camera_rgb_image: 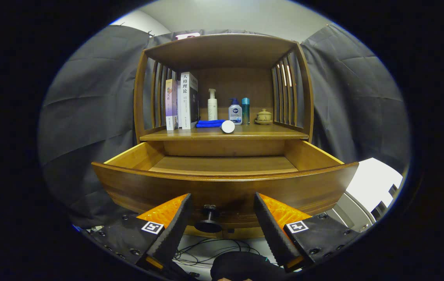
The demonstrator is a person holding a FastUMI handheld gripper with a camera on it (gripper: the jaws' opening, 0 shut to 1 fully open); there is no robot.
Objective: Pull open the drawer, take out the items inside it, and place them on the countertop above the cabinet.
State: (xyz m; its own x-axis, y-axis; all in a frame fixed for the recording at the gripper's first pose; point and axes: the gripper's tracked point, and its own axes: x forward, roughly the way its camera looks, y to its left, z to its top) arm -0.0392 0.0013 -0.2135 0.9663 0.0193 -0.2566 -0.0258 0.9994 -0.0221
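Note:
The wooden cabinet's drawer (226,183) stands pulled open, and the part of its floor that I can see is bare. Its dark round knob (208,220) sits between my fingers, with a gap on each side. My gripper (222,203) is open just in front of the drawer's front panel. On the countertop (261,134) above lie a folded blue cloth (209,123) and a white round item (228,126) near the front edge.
Farther back on the countertop stand books (183,101), a white pump bottle (212,104), a blue-capped bottle (235,112), a teal can (245,110) and a small teapot (264,116). Slatted sides and a top shelf enclose it. Cables (210,249) lie on the floor below.

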